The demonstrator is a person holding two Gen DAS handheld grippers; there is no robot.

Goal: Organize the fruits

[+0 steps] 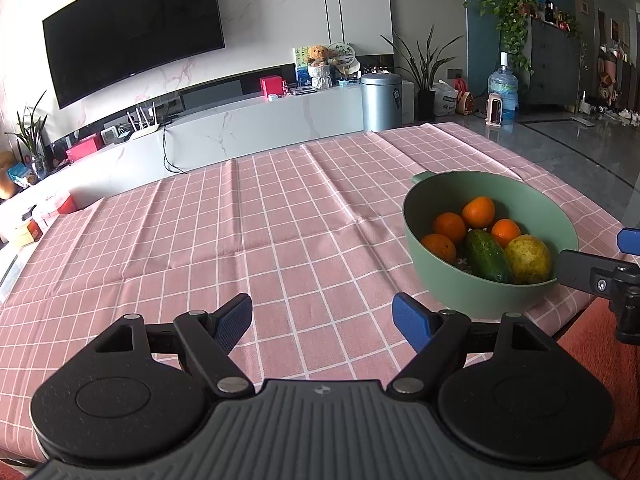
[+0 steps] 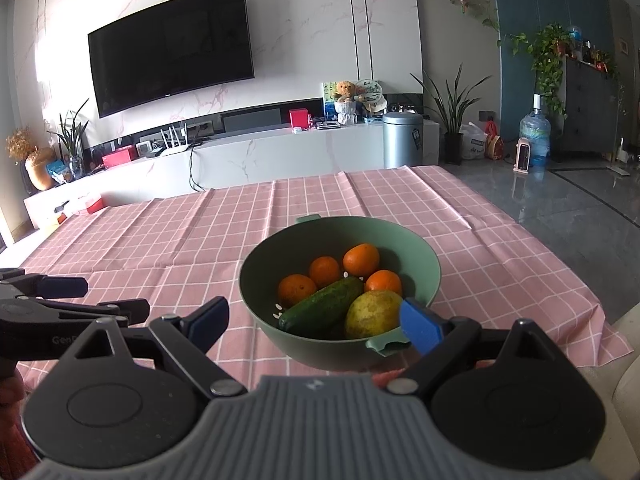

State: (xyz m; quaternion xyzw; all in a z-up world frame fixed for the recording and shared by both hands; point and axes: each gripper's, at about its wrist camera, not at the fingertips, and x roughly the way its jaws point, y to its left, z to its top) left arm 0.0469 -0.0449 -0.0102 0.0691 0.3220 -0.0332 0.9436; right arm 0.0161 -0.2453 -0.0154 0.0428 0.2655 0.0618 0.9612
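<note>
A green bowl (image 1: 440, 280) (image 2: 256, 300) sits on the pink checked tablecloth near the table's front right. It holds several oranges (image 1: 478, 212) (image 2: 361, 259), a dark green cucumber (image 1: 487, 256) (image 2: 322, 308) and a yellow-green pear (image 1: 528, 259) (image 2: 372, 314). My left gripper (image 1: 322, 322) is open and empty over bare cloth, left of the bowl. My right gripper (image 2: 314, 320) is open and empty at the bowl's near rim; its right pad (image 2: 420, 330) is by the near handle.
The pink tablecloth (image 1: 240, 232) (image 2: 160, 240) covers the table. The left gripper shows at the left edge of the right wrist view (image 2: 60, 300); the right gripper shows at the right edge of the left wrist view (image 1: 600, 276). Beyond the table stand a TV cabinet and a bin (image 1: 380, 100).
</note>
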